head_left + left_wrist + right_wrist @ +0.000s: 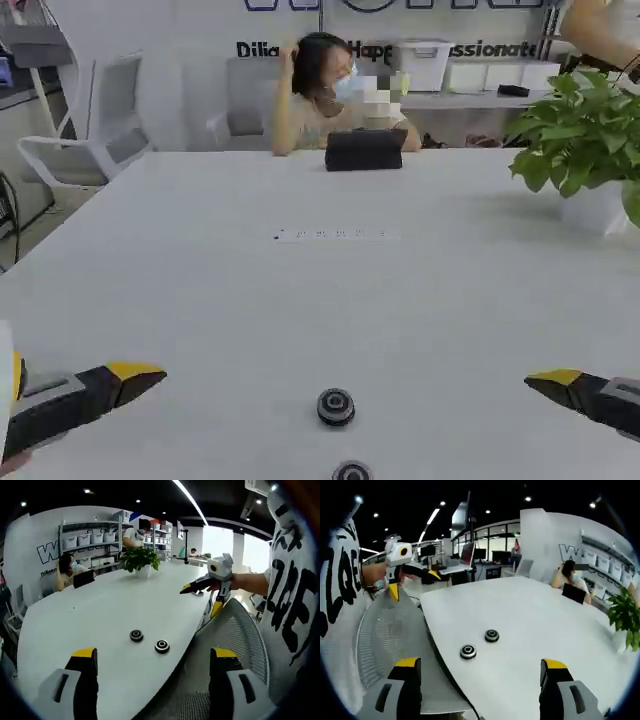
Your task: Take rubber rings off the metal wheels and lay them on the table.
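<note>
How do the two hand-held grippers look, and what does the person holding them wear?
The left gripper and the right gripper match: black tongs with yellow tips, on light grey bases that each have a dark slot. The person wears a white shirt with large black letters.

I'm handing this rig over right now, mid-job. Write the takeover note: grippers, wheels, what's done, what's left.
Left gripper: open, empty, at the table's front edge.
Right gripper: open, empty, at the same edge on the other side.
Two small round metal wheels lie flat and apart on the white table: far wheel, near wheel by the front edge.
Done: nothing; the dark rubber rings look still fitted on both.
Left: pull each ring off and lay it on the table.
</note>
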{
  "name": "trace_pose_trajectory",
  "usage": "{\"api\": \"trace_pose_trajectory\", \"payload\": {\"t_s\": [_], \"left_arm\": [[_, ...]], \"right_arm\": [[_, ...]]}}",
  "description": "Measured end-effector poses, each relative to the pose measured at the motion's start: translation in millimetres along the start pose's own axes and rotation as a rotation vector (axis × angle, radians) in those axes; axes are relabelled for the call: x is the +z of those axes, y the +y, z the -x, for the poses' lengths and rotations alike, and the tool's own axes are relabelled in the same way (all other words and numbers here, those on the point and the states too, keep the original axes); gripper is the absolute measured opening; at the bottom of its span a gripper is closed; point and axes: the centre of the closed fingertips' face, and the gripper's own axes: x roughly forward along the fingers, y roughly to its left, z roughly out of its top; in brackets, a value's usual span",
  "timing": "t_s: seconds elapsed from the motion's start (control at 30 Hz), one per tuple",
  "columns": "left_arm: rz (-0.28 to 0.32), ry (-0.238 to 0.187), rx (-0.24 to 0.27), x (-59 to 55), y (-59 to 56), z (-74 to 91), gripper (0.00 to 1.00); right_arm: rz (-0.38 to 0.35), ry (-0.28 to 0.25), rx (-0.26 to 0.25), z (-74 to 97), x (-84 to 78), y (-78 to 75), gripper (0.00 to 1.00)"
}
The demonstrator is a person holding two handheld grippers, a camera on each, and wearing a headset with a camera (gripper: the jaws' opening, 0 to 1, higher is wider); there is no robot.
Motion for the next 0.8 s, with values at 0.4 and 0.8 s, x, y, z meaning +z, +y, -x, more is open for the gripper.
{"api": "trace_pose_trajectory", "payload": {"t_s": [0.4, 0.8], "left_arm": [[-0.011, -0.020, -0.020, 8.0, -1.4, -2.6, 0.94], [-0.014, -0.002, -0.025, 2.3, 2.4, -1.2, 0.95]], "right_arm": [[-0.010, 0.001, 0.011, -2.7, 0.4, 5.8, 0.99], [-0.015, 0.007, 0.009, -6.0, 0.3, 3.8, 0.99]]}}
